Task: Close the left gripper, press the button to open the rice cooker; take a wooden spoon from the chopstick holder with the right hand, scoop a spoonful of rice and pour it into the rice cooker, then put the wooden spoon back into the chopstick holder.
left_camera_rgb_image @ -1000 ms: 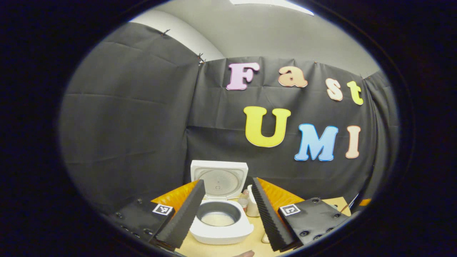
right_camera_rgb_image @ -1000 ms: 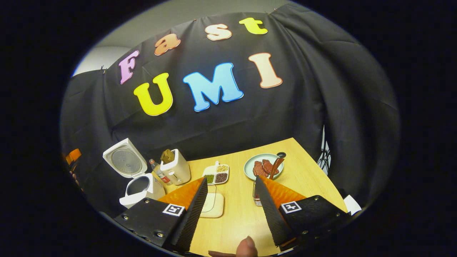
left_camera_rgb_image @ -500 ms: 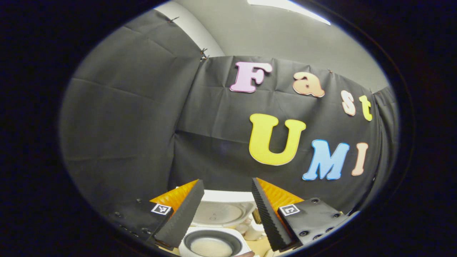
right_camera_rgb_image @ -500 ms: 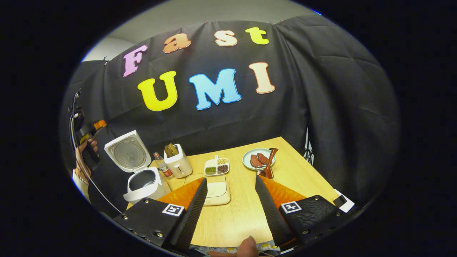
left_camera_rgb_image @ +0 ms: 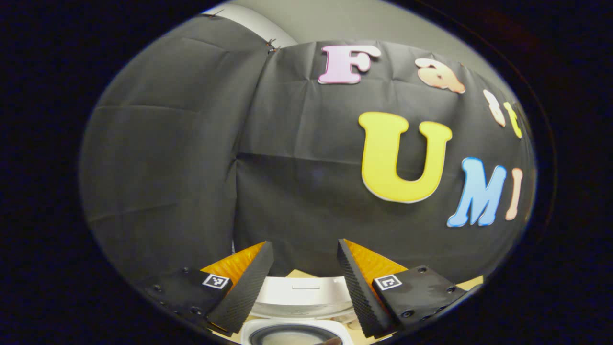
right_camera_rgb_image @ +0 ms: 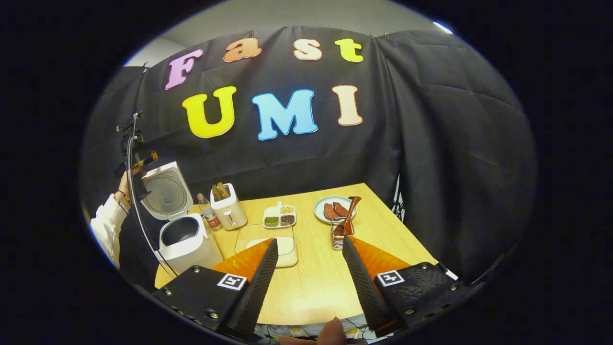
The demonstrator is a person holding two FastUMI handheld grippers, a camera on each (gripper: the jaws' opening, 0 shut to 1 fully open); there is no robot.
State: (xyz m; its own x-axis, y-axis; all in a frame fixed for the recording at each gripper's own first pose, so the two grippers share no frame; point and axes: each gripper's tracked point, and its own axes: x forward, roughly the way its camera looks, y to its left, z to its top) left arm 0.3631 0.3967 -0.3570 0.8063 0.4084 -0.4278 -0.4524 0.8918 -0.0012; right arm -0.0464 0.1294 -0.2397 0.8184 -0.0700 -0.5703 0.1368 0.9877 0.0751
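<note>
Raised and pulled back from table since previous frame: right gripper (right_camera_rgb_image: 306,273), jaws apart, empty. Rice cooker (right_camera_rgb_image: 184,239) open; wooden spoon (right_camera_rgb_image: 349,215) upright in holder (right_camera_rgb_image: 339,238). Left gripper (left_camera_rgb_image: 304,282) agape above cooker. Task apparently complete.

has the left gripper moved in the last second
Yes. In the right gripper view the left gripper has risen from beside the rice cooker's pot to its raised lid.

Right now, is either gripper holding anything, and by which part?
Nothing is held. The left gripper and the right gripper both stand open with empty gaps. The wooden spoon sits in its holder.
</note>
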